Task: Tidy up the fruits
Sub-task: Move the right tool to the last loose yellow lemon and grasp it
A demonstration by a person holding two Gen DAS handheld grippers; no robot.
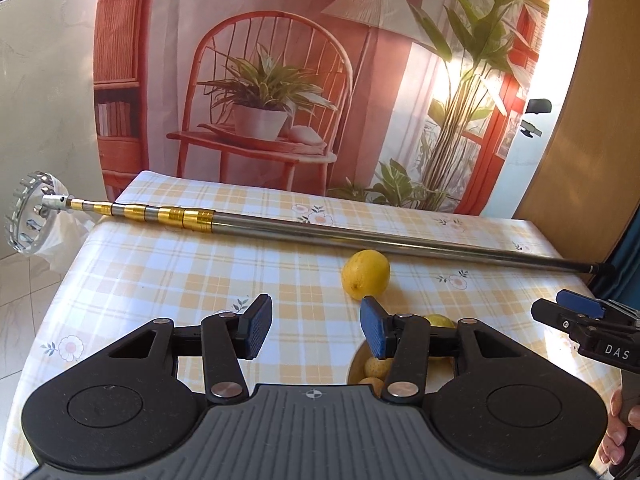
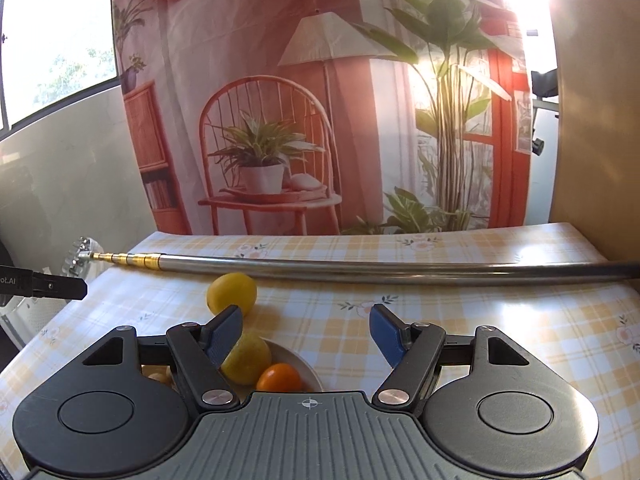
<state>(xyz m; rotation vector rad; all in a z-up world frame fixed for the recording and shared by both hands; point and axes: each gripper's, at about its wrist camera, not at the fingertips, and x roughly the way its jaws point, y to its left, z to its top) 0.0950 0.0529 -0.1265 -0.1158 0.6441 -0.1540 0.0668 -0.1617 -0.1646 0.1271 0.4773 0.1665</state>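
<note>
I hold both grippers low over the near edge of the worktop (image 2: 480, 312), each with jaws wide open and gripping nothing. The left gripper (image 1: 316, 328) and the right gripper (image 2: 306, 330) flank the bowl (image 2: 308, 368), which already carries a yellow fruit (image 2: 248, 358) and an orange one (image 2: 279, 377). One loose lemon (image 1: 366, 274) lies just beyond the bowl, near the telescopic fruit-picker pole (image 1: 360, 236); I judge it goes in next.
</note>
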